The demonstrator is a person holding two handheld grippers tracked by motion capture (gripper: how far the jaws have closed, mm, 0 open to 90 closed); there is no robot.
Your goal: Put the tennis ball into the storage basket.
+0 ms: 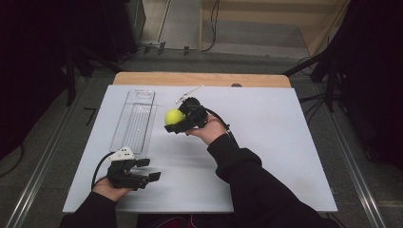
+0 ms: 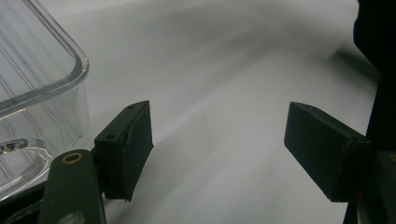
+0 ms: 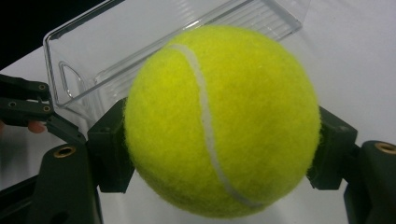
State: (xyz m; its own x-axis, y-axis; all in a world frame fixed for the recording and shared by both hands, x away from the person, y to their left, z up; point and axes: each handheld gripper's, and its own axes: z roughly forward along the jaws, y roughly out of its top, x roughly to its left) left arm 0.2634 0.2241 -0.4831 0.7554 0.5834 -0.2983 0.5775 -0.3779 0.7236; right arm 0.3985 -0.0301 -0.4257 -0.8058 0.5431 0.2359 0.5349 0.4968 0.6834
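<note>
Above the white-topped bench, we hold the fuzzy yellow-green tennis ball clamped between our right gripper's jaws, just beside the long clear plastic tray. Our left gripper rests near the front edge, jaws spread wide and empty.

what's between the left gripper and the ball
Only bare white table, seen in the high view. The left gripper is open near the clear tray's near end; the right gripper holds the ball.
</note>
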